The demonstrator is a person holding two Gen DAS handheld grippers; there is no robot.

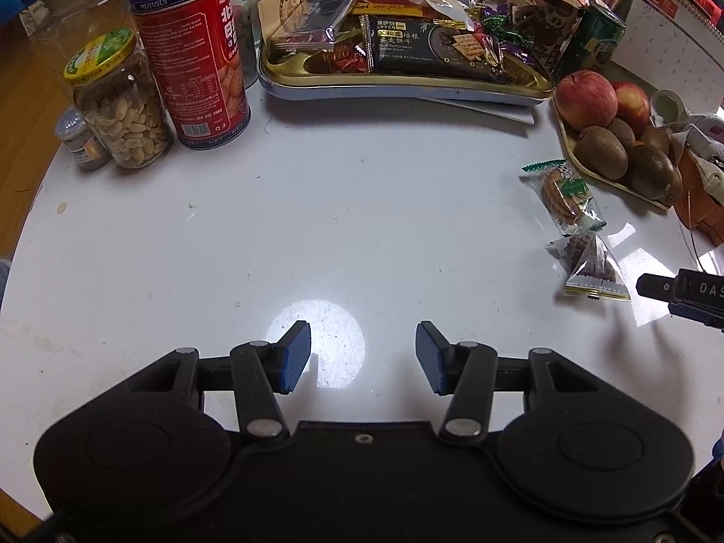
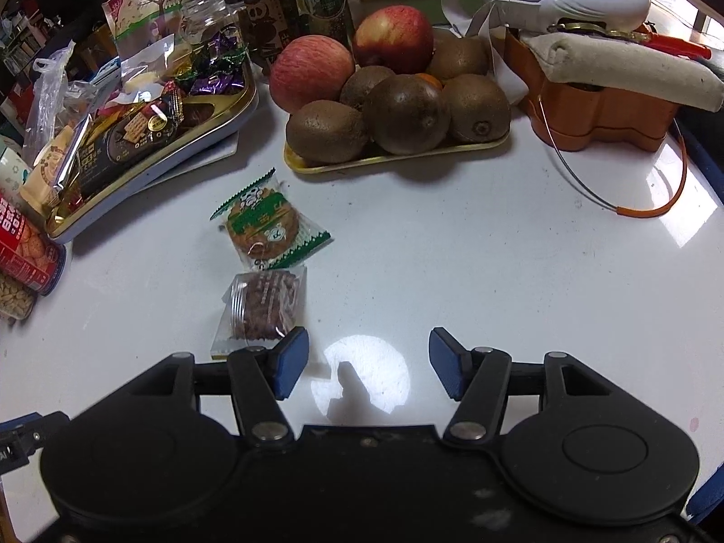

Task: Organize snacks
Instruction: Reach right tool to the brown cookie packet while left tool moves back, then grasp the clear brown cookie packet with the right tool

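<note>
You have two loose snacks lying flat on the white tabletop (image 2: 452, 244): a green-edged clear cookie packet (image 2: 270, 226) and, just beside it on the near side, a clear packet of dark brown biscuits (image 2: 262, 305). Your gold-lined tray (image 1: 407, 88) sits well apart, piled with wrapped snacks, a black cracker pack (image 1: 434, 47) on top.
</note>
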